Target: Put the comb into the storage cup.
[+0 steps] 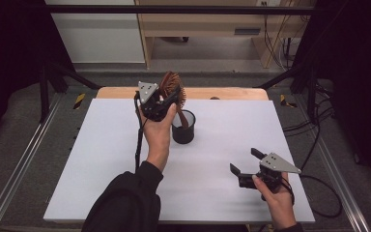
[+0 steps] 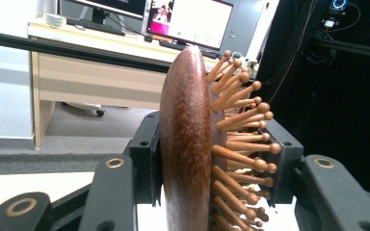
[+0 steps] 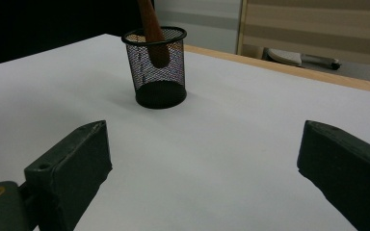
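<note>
A wooden hairbrush [image 1: 172,86] with round-tipped wooden pins [image 2: 241,130] is clamped at its head by my left gripper [image 1: 166,99], held up above the table's far middle. Its handle [image 3: 151,29] slants down into a black mesh cup [image 1: 183,127] that stands upright on the white table. In the left gripper view the brush's smooth back [image 2: 185,144] fills the gap between the jaws. My right gripper [image 1: 244,162] rests low near the front right, open and empty, pointing toward the mesh cup [image 3: 156,67].
The white table top [image 1: 125,159] has a wooden strip [image 1: 222,93] along its far edge. A black cable [image 1: 138,140] trails from the left gripper across the table. A desk with monitors [image 2: 188,21] stands beyond, and metal rails flank both sides.
</note>
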